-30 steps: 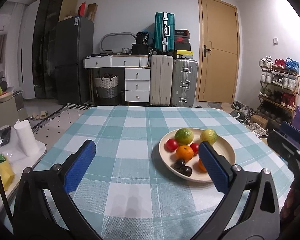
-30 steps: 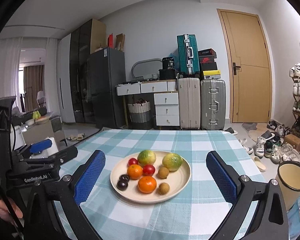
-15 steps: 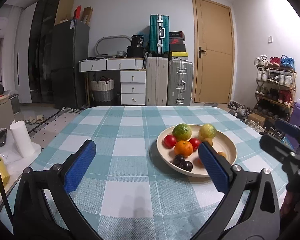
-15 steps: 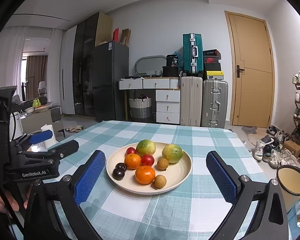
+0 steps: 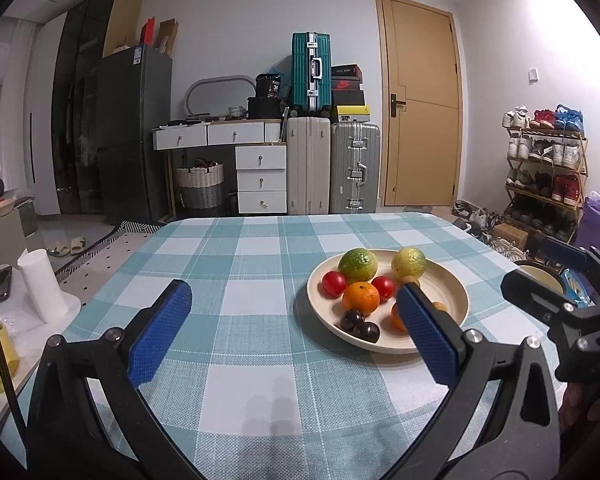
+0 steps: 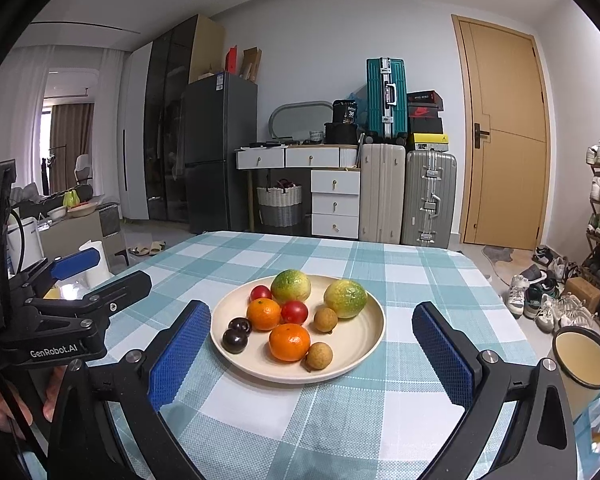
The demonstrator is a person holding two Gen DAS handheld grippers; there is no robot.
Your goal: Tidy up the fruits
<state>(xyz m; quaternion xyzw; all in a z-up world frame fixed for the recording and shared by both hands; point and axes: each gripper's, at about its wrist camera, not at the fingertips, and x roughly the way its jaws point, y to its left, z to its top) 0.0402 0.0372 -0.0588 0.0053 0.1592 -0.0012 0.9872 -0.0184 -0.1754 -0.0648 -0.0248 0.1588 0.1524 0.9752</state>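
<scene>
A cream plate [image 6: 364, 344] [image 5: 448, 292] sits on the checked tablecloth and holds several fruits: two green-yellow citrus [image 6: 290, 285], two oranges [image 6: 289, 342], two red tomatoes [image 6: 294, 312], two dark plums [image 6: 235, 340] and two brown longans [image 6: 319, 356]. My right gripper [image 6: 310, 356] is open and empty, its blue fingers standing either side of the plate's near rim. My left gripper [image 5: 296, 336] is open and empty, left of the plate; its right finger [image 5: 428, 332] hides part of an orange. Each gripper shows in the other's view, the left one [image 6: 76, 264] and the right one [image 5: 560, 256].
The checked tablecloth [image 5: 260, 272] covers the table. A round cream bin [image 6: 584, 360] stands off the table's right edge. A white paper roll [image 5: 42, 280] and a phone lie on a side table at left. Suitcases, drawers and a shoe rack line the room behind.
Both grippers have dropped lower and come nearer the plate, which looks larger in both views. Both jaws stay open and no fruit has moved.
</scene>
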